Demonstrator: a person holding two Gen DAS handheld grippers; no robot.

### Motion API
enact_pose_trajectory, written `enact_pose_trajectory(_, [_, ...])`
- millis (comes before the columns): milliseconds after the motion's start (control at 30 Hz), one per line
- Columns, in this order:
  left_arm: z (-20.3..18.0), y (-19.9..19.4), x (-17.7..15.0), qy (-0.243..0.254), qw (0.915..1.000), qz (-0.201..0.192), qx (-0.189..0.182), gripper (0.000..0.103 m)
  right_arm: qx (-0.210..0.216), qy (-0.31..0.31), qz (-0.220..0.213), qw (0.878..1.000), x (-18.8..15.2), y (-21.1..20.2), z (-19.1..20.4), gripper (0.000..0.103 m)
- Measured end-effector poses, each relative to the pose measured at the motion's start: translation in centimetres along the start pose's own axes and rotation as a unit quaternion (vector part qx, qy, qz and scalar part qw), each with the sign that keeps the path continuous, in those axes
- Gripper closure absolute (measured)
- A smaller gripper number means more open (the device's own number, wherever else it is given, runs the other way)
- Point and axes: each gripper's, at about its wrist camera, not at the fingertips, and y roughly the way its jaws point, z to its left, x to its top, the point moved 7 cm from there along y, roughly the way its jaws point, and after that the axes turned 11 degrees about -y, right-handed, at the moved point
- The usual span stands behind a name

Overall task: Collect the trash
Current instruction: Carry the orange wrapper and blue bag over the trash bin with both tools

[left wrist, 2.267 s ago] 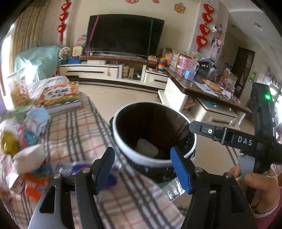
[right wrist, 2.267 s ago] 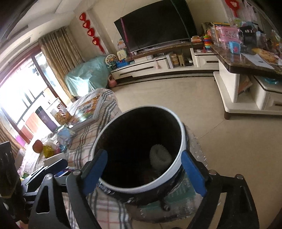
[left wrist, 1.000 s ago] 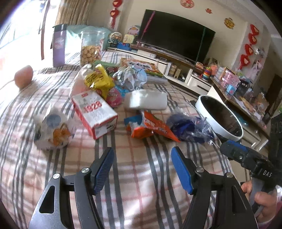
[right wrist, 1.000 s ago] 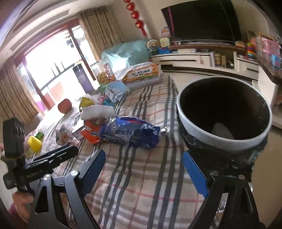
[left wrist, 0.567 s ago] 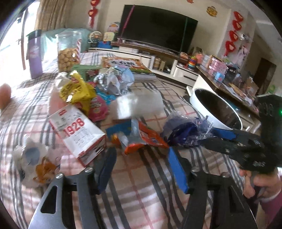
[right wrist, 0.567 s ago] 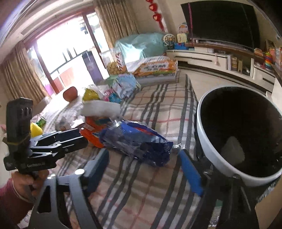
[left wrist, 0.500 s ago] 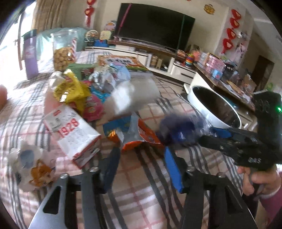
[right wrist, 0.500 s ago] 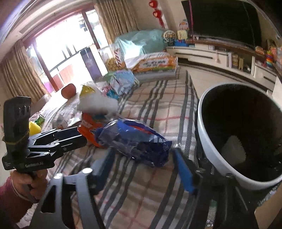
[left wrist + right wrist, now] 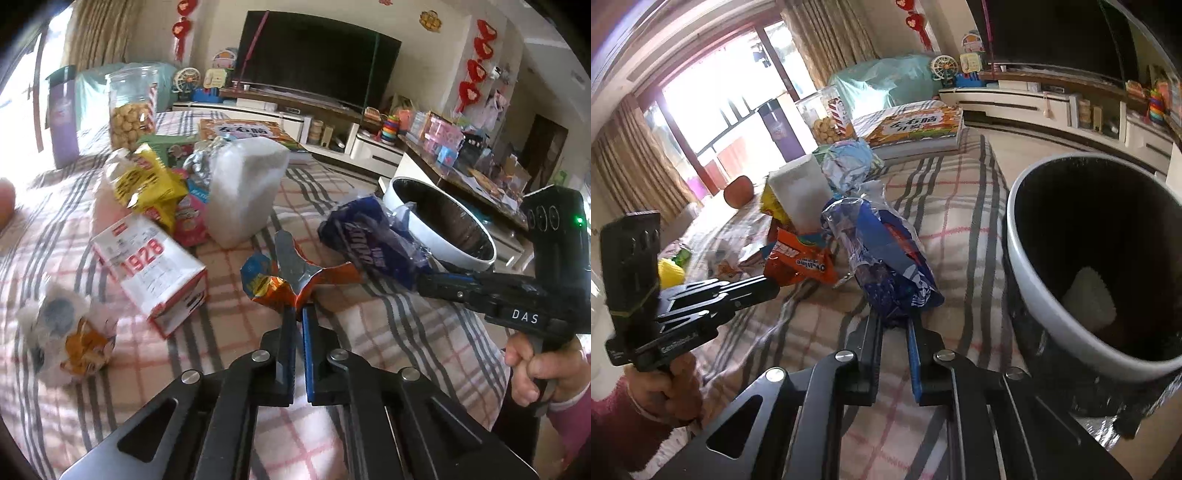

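Observation:
My left gripper (image 9: 298,308) is shut on an orange snack wrapper (image 9: 288,277) and holds it just above the plaid cloth; the wrapper also shows in the right wrist view (image 9: 798,264). My right gripper (image 9: 894,319) is shut on a blue and clear plastic wrapper (image 9: 886,254), lifted off the cloth; the same wrapper shows in the left wrist view (image 9: 373,242). The trash bin (image 9: 1027,254), white-rimmed with a black liner, stands just right of the table edge, with a white cup-like piece (image 9: 1089,299) inside.
On the plaid-covered table (image 9: 388,328) lie a white "1928" carton (image 9: 147,266), a white tissue pack (image 9: 243,192), a yellow bag (image 9: 147,184), a crumpled patterned wrapper (image 9: 66,332), a cookie jar (image 9: 131,110) and a book (image 9: 916,127).
Both grippers have gone from open to shut, the left on the orange wrapper, the right on the blue wrapper. Both wrappers are lifted. The tissue pack has tipped upright.

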Motion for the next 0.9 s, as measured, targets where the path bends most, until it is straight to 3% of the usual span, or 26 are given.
enact_pose_trajectory(367, [-1.5, -2.4, -2.3, 0.002, 0.9998, -0.010, -0.016, 0.103, -0.021, 0.033, -0.026, 0.999, -0.5, -2.5, -0.8, 0.091])
enact_pose_trajectory(900, [-7.3, -0.5, -0.6, 0.046, 0.9970, -0.012, -0.061, 0.103, -0.084, 0.074, -0.062, 0.992, -1.5, -8.5, -5.0, 0.091])
